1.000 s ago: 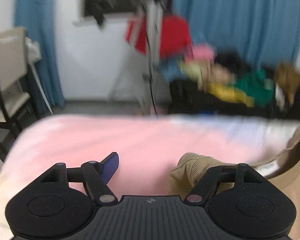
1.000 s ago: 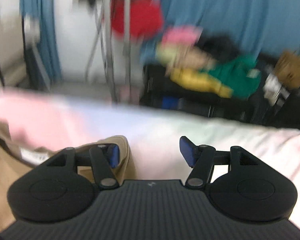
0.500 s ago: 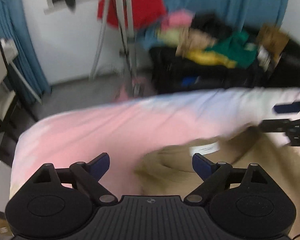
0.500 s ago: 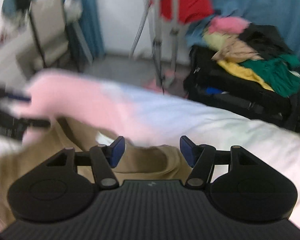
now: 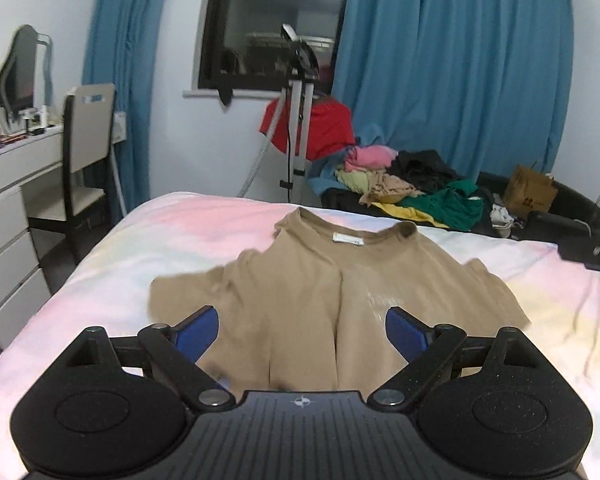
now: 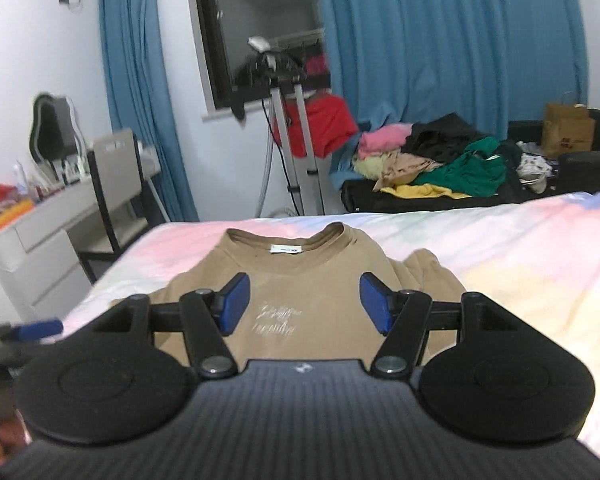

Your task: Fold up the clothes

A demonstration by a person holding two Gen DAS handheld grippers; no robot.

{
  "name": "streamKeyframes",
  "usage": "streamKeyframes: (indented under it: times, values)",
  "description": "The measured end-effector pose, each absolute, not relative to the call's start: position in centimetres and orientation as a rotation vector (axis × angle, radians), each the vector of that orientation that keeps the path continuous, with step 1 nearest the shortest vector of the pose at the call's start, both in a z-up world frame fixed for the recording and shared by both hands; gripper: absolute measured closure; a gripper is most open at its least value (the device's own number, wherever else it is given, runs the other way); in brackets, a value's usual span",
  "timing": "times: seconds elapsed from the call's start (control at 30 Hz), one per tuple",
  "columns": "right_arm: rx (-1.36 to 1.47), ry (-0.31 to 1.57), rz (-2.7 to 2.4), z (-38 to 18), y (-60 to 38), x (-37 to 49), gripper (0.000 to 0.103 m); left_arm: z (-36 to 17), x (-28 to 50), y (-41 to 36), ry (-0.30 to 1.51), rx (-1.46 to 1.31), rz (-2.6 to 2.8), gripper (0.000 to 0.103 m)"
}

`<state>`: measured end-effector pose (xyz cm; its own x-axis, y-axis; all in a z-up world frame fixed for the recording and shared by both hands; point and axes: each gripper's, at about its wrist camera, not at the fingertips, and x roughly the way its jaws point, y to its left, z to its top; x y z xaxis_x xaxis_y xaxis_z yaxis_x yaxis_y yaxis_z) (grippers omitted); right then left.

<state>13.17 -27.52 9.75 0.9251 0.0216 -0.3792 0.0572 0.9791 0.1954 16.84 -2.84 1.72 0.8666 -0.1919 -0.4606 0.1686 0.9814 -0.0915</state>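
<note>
Tan t-shirt [image 5: 332, 280] lies rumpled on pastel bedsheet [image 5: 148, 236], collar far side. Only the right wrist view shows its chest print clearly. Left gripper [image 5: 302, 330] jaws wide, just been opening, nothing between them; right gripper [image 6: 304, 304] partly open, empty, above shirt.

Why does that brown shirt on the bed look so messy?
The brown shirt lies on the bed but not flat: a big crease runs down its middle and one sleeve is bunched up. Beyond the bed, a pile of clothes sits in a heap, not folded.
</note>
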Motion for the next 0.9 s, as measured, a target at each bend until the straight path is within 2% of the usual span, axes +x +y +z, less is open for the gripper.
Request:
streamKeyframes:
  times: [0.07, 0.13, 0.17, 0.2, 0.37, 0.6, 0.77, 0.9]
  values:
    - [0.228, 0.359, -0.035, 9.8, -27.3, 10.6, 0.040, 1.3, 15.0, -3.0, 0.490, -0.071, -0.183, 0.009]
    - [0.260, 0.332, -0.042, 9.3, -27.4, 9.0, 0.022, 1.3, 14.0, -2.6, 0.492, -0.085, -0.180, 0.008]
    - [0.279, 0.318, -0.044, 9.1, -27.5, 8.3, 0.006, 1.1, 13.9, -2.5, 0.489, -0.086, -0.181, 0.007]
    - [0.300, 0.303, -0.046, 8.8, -27.7, 7.8, 0.001, 0.8, 14.0, -2.4, 0.488, -0.087, -0.181, 0.007]
    - [0.395, 0.277, -0.064, 6.6, -28.7, 6.7, 0.000, -2.1, 17.3, -0.5, 0.539, -0.189, -0.151, 0.007]
    - [0.451, 0.353, -0.051, 2.9, -28.9, 9.3, 0.000, -6.0, 25.2, 4.9, 0.588, -0.416, 0.000, 0.010]
    - [0.424, 0.383, -0.071, 0.5, -28.7, 12.4, 0.000, -8.0, 30.7, 7.3, 0.586, -0.471, 0.030, 0.024]
    - [0.450, 0.430, -0.088, -1.4, -29.3, 14.8, 0.000, -9.0, 34.3, 7.1, 0.612, -0.437, 0.034, 0.045]
